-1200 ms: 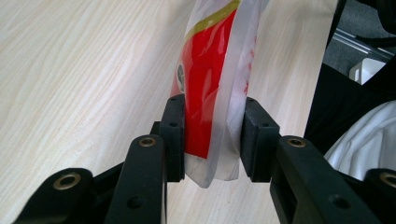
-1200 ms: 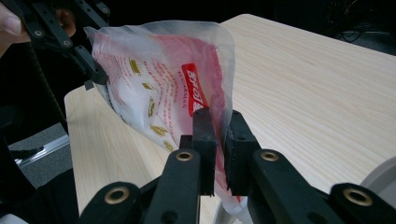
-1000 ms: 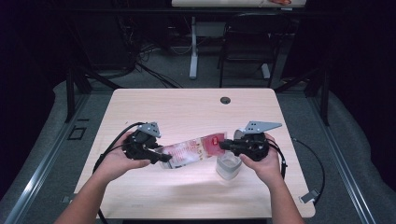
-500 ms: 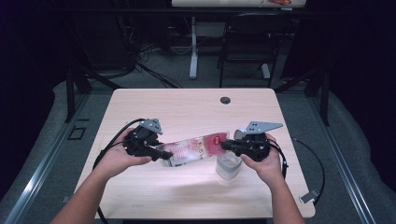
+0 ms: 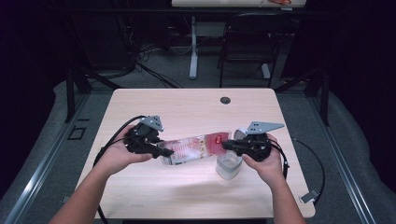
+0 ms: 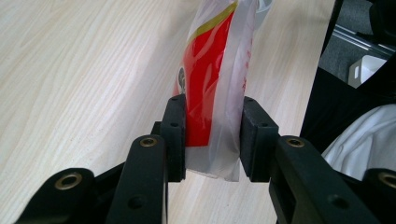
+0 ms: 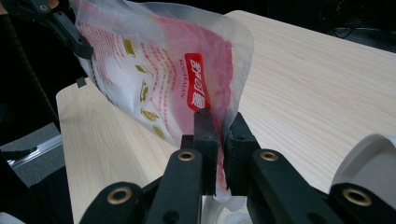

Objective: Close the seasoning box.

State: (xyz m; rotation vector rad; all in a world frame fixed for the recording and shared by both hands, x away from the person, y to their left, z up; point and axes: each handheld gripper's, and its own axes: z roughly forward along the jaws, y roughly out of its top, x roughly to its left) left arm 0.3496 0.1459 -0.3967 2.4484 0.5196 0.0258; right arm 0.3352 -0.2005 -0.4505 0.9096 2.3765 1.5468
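Note:
A plastic bag point(image 5: 191, 148) with red print and pale contents hangs stretched level over the table between both grippers. My left gripper point(image 5: 164, 151) is shut on the bag's left end; in the left gripper view its pads point(image 6: 175, 135) press the bag point(image 6: 210, 70) from both sides. My right gripper point(image 5: 225, 145) is shut on the red end, and its jaws have just been closing with the bag's edge point(image 7: 154, 70) between them point(image 7: 219, 135). A clear cup point(image 5: 229, 165) stands on the table right under the right gripper, its rim point(image 7: 369, 158) at the lower right.
The wooden table point(image 5: 187, 107) has a dark cable hole point(image 5: 225, 100) near its far edge. Cables trail from both grippers over the table's sides. A chair point(image 5: 243, 42) and a desk leg stand behind the table. The other gripper point(image 7: 60, 23) shows at the bag's far end.
The left hand has shifted slightly. The bag stays held between both grippers over the cup, and the right hand has kept still.

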